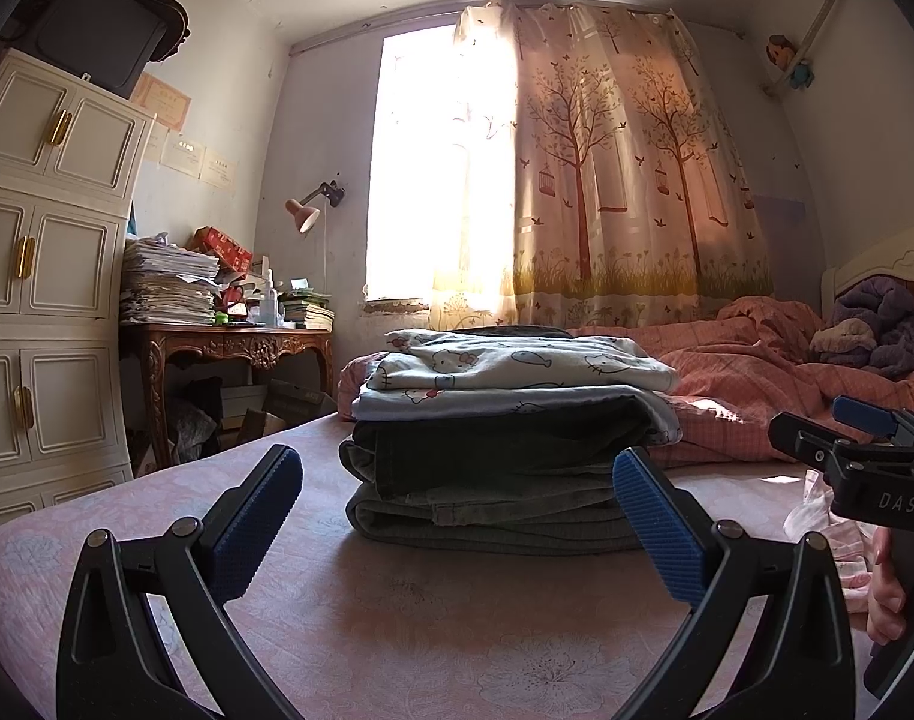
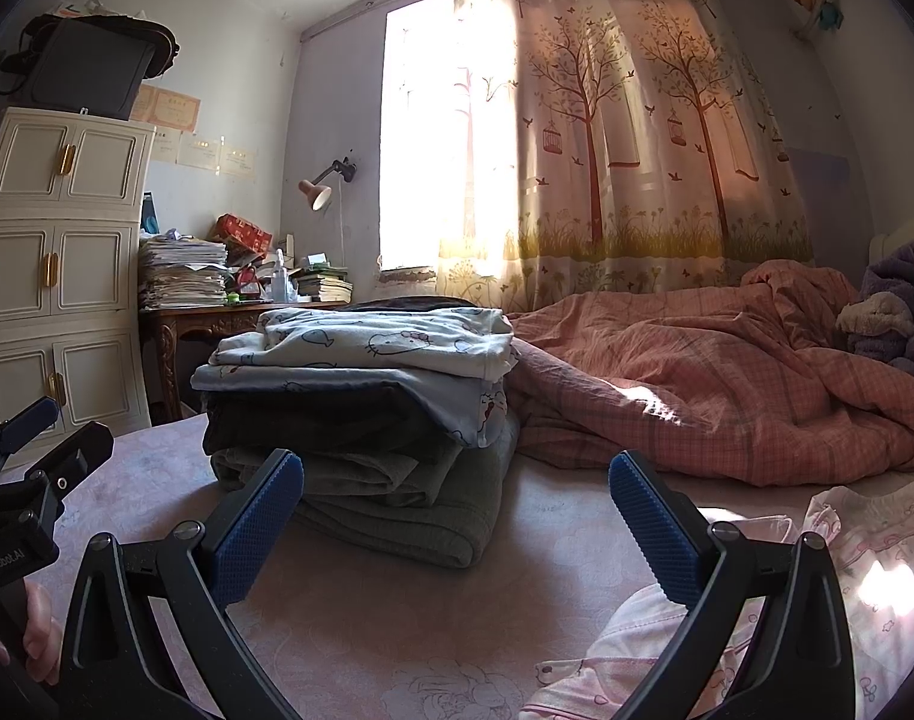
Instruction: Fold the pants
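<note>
Left gripper (image 1: pixel 457 516), lower centre: spread wide, empty. Right gripper (image 2: pixel 457 522): likewise gaping, empty. Folded stack of clothes (image 1: pixel 505 438) mid-frame on bed (image 1: pixel 397 612). Unfolded pink pants (image 2: pixel 727 630) at lower right, beneath right gripper.

Lighting: daylight from window (image 1: pixel 433 168), overexposed, glare bleeding onto curtain (image 1: pixel 625 180). Room interior dim; sunlit patch on quilt (image 2: pixel 655 396). Fisheye bending and black vignette from 10 to 2 o'clock. Focus sharp.
</note>
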{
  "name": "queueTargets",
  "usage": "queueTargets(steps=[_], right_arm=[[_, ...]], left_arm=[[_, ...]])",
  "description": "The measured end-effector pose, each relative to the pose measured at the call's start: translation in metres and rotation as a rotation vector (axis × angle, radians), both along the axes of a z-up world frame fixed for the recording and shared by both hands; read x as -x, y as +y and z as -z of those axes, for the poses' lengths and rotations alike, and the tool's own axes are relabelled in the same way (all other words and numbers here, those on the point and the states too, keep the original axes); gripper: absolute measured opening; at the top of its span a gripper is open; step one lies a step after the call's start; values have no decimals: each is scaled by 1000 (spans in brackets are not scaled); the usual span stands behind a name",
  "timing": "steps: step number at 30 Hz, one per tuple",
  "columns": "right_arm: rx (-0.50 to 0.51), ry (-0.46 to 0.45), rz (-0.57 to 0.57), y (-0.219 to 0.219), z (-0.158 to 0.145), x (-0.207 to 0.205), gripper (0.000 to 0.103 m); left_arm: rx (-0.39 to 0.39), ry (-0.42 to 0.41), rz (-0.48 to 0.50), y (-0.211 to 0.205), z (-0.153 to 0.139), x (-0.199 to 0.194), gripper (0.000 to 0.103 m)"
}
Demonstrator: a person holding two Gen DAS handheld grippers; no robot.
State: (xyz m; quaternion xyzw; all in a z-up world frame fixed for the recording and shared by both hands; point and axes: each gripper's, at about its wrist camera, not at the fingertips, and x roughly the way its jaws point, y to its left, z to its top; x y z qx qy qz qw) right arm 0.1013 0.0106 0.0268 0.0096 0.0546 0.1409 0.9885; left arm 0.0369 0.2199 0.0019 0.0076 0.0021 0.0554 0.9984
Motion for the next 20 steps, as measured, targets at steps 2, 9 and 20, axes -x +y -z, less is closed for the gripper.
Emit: queueTargets(steps=[2,9,20], right_arm=[[0,0,0,0,0,0,103],[1,1,0,0,-1,0,103],[10,9,-6,2,3,2,103]], left_arm=[[0,-1,0,0,0,0,103],[2,-1,0,0,0,0,103],[10,-6,-7,1,0,2,103]])
